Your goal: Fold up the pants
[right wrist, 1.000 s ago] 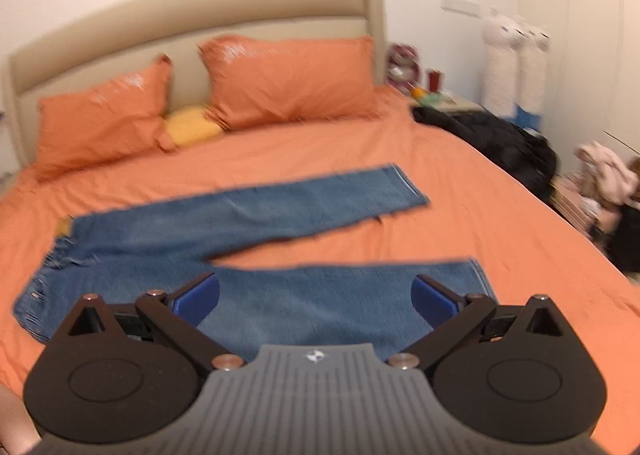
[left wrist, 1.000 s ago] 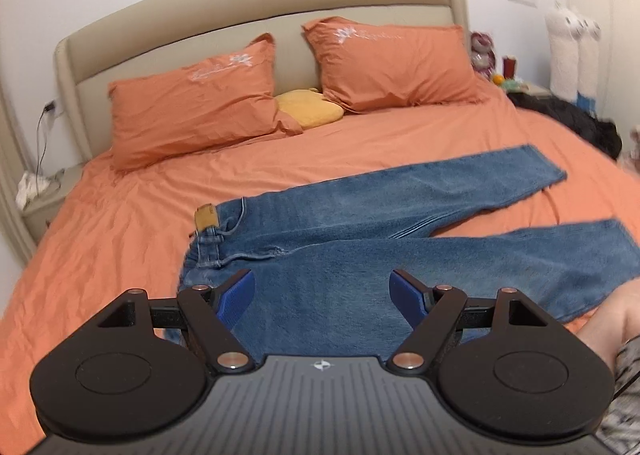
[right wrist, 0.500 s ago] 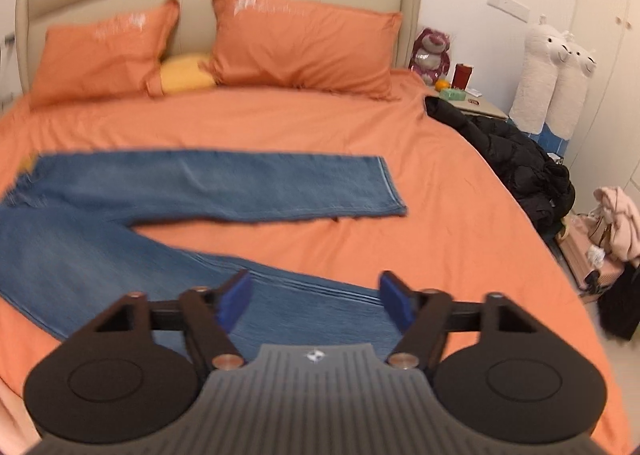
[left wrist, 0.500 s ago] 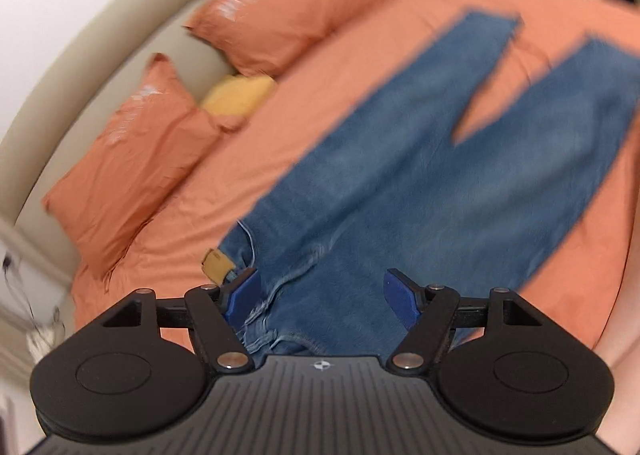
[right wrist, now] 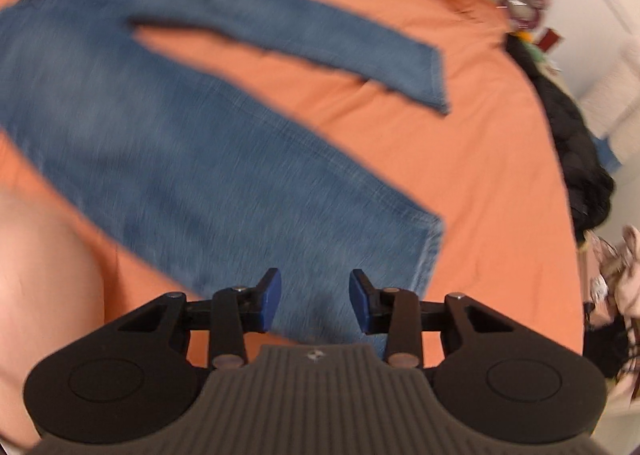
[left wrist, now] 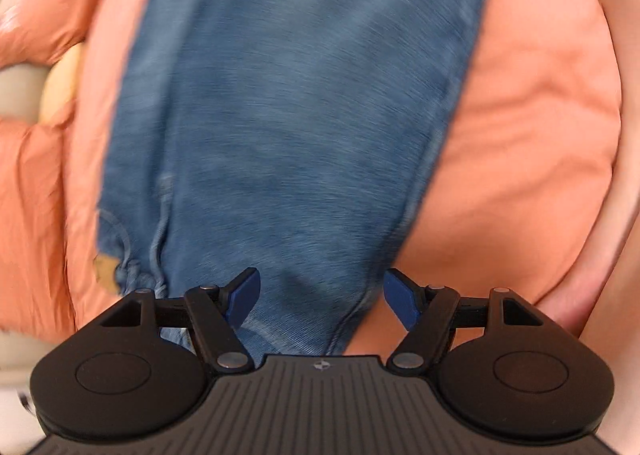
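Two blurred denim legs (right wrist: 208,159) on apparently smooth orange bedding (right wrist: 480,175).

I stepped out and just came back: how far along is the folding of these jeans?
Nothing is folded yet: the jeans lie flat on the orange bedspread, legs apart. In hand: the left gripper hangs open over the waist end, and the right gripper, jaws just narrowing, grips nothing near the nearer leg's hem. Every fold remains.

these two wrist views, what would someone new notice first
Blue jeans lie unfolded across an orange bedspread, legs splayed apart with orange showing between them. In the right wrist view the right tool hovers over the nearer leg's hem, jaws having just narrowed with nothing pinched; the left tool gapes above the waist end.
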Available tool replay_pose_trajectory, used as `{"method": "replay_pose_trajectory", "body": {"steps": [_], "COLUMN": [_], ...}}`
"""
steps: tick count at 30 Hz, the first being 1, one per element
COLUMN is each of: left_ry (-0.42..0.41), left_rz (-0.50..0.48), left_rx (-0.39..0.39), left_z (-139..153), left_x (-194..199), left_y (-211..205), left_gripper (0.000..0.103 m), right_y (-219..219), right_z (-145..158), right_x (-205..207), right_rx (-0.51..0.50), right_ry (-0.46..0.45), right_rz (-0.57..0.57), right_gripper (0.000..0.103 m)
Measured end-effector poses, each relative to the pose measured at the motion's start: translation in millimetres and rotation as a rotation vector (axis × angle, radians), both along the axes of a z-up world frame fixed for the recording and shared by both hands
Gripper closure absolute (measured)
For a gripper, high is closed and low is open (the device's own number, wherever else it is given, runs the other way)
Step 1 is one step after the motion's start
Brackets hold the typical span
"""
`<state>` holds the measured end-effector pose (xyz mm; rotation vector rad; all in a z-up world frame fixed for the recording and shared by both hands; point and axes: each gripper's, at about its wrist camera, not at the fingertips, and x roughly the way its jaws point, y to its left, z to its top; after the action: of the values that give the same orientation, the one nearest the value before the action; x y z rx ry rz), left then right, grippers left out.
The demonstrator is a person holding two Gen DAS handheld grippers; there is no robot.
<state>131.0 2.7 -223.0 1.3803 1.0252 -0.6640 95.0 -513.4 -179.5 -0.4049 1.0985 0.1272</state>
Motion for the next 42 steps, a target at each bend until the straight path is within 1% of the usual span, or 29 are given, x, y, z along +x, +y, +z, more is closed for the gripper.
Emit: {"method": "replay_pose_trajectory", "body": {"steps": [2,4,6,8,10,11,13,14,15,16,18,20,23,27,31,33,35,38,42], "left_ry": [0.009,0.013,0.004,-0.011,-0.033,-0.051,-0.092,-0.110,-0.123,-0.142,-0.193,-0.244,-0.326,-0.438,-0.490,-0.505,-0.526,-0.538,-0.532], "left_rz": [-0.050,-0.074,-0.107,-0.115,-0.102,-0.095,-0.104,-0.106,-0.091,-0.074,-0.054,-0.004,0.065,0.116,0.178,0.185,0.169,0.149,0.127], "left_rx": [0.043,0.075,0.104,0.125,0.137,0.143,0.145,0.144,0.132,0.110,0.061,-0.008,-0.093,-0.184,-0.250,-0.268,-0.266,-0.251,-0.221], "left_z": [-13,-23,-31,-37,-38,-38,-37,-37,-34,-30,-14,7,45,90,136,155,162,163,149], "left_x": [-5,-10,-13,-17,-20,-22,-32,-36,-39,-41,-43,-39,-28,-8,22,36,54,81,111], "left_y": [-4,-8,-12,-13,-12,-13,-16,-17,-16,-15,-10,-3,-9,-19,-17,-16,-21,-26,-31], "left_gripper": [0.020,0.019,0.019,0.018,0.019,0.024,0.061,0.065,0.077,0.087,0.089,0.090,0.091,0.091,0.090,0.090,0.090,0.090,0.090], "right_y": [2,5,9,13,17,18,20,21,22,23,25,23,20,28,34,36,37,39,32], "right_z": [-13,-27,-41,-55,-67,-71,-77,-78,-78,-77,-69,-54,-19,29,74,91,103,108,99], "right_x": [-6,-10,-14,-16,-17,-17,-18,-18,-19,-21,-26,-28,-26,-19,-1,13,33,65,119], "right_rx": [-0.007,-0.024,-0.046,-0.064,-0.090,-0.102,-0.114,-0.118,-0.128,-0.142,-0.162,-0.166,-0.167,-0.231,-0.282,-0.304,-0.334,-0.375,-0.388], "right_ry": [0.039,0.069,0.096,0.120,0.120,0.115,0.093,0.075,0.052,0.034,-0.002,-0.056,-0.163,-0.311,-0.421,-0.444,-0.449,-0.430,-0.380], "right_rz": [0.051,0.102,0.150,0.188,0.215,0.224,0.231,0.230,0.231,0.237,0.245,0.231,0.183,0.130,0.090,0.072,0.055,0.038,0.013], "right_gripper": [0.069,0.066,0.062,0.060,0.058,0.058,0.060,0.071,0.084,0.086,0.095,0.099,0.101,0.103,0.103,0.103,0.103,0.103,0.103]}}
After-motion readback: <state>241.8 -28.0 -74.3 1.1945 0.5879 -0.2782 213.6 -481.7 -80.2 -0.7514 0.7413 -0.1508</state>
